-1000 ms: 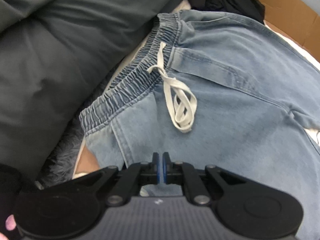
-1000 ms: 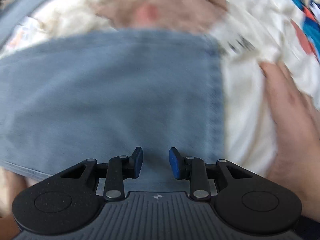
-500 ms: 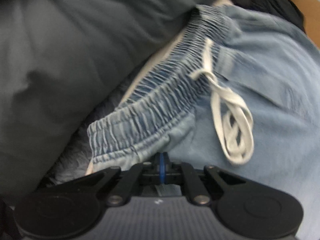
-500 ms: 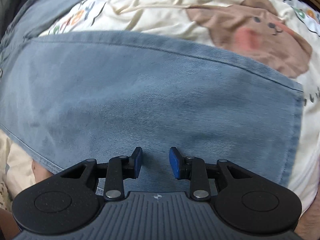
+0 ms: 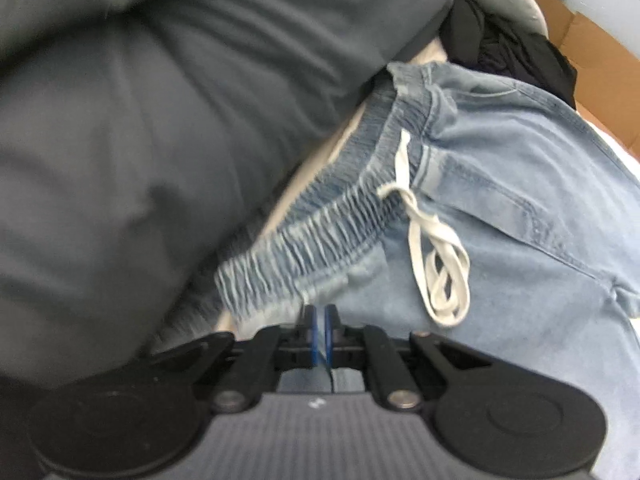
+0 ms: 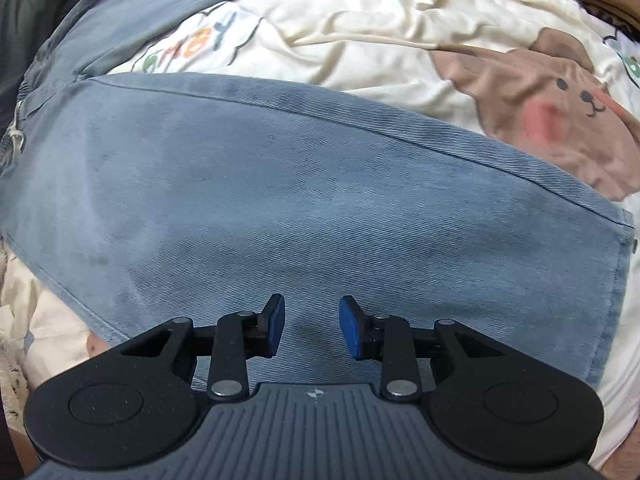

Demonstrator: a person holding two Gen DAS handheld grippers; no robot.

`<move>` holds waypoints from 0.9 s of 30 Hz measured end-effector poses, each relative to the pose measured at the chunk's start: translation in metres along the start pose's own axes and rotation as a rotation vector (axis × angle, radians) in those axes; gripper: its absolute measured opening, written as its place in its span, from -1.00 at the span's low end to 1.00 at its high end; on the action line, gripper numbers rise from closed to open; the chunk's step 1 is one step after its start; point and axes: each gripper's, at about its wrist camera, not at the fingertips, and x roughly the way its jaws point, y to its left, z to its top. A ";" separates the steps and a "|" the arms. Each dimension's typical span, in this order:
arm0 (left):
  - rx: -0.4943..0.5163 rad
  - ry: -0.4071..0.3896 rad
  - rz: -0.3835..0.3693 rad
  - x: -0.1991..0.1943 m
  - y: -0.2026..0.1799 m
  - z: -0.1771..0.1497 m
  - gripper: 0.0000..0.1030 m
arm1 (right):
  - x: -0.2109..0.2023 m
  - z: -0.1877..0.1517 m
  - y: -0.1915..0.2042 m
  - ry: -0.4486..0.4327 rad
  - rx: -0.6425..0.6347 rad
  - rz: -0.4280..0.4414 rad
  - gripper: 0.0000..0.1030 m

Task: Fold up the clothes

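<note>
Light blue denim pants (image 5: 520, 216) lie spread on a bed, their elastic waistband (image 5: 320, 232) and white drawstring (image 5: 436, 264) showing in the left wrist view. My left gripper (image 5: 320, 336) is shut on the denim just below the waistband's near corner. In the right wrist view one pant leg (image 6: 320, 200) stretches across the frame, its hem at the right. My right gripper (image 6: 312, 328) hovers open over the leg's near edge, with nothing between its blue pads (image 6: 276, 328).
A grey-green pillow (image 5: 160, 120) presses against the waistband on the left. Dark clothing (image 5: 512, 48) and a cardboard box (image 5: 592, 40) lie beyond the pants. A cream bedsheet with a bear print (image 6: 540, 92) covers the bed under the leg.
The left gripper, still clamped on the denim, has shifted so the waistband corner sits right at its tips. The right view has steadied over the leg; a hand at the right is gone.
</note>
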 end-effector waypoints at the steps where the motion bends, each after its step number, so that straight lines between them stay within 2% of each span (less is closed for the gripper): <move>1: -0.006 0.015 0.008 0.006 0.001 -0.003 -0.92 | 0.000 0.000 0.001 0.003 -0.003 0.003 -0.28; 5: -0.058 0.066 0.039 0.033 0.011 -0.009 -0.92 | 0.009 0.005 0.007 0.013 -0.010 -0.015 -0.28; 8: -0.028 0.071 0.124 0.046 0.002 -0.005 -0.94 | 0.009 0.008 0.001 0.029 0.001 -0.042 -0.28; 13: -0.069 0.088 0.155 0.044 -0.001 0.005 -0.94 | 0.001 0.011 -0.011 0.038 -0.003 -0.069 -0.22; 15: -0.066 0.085 0.148 0.035 -0.001 0.006 -0.95 | -0.004 0.009 -0.015 0.029 0.005 -0.072 -0.09; 17: -0.074 0.075 0.131 0.022 0.002 0.007 -0.95 | -0.008 0.005 -0.019 0.023 0.017 -0.071 -0.08; 20: -0.179 0.040 0.092 -0.008 0.018 0.013 -0.92 | -0.011 0.002 -0.020 0.021 0.022 -0.064 -0.07; 22: -0.201 -0.001 0.105 -0.030 0.022 0.015 -0.89 | -0.010 0.002 -0.018 0.015 0.021 -0.053 -0.07; 25: -0.202 -0.011 0.064 -0.050 0.018 0.020 -0.89 | -0.015 -0.002 -0.024 0.000 0.033 -0.046 -0.07; 27: -0.170 -0.004 0.074 -0.059 0.007 0.018 -0.83 | -0.015 -0.003 -0.026 -0.013 0.057 -0.041 -0.07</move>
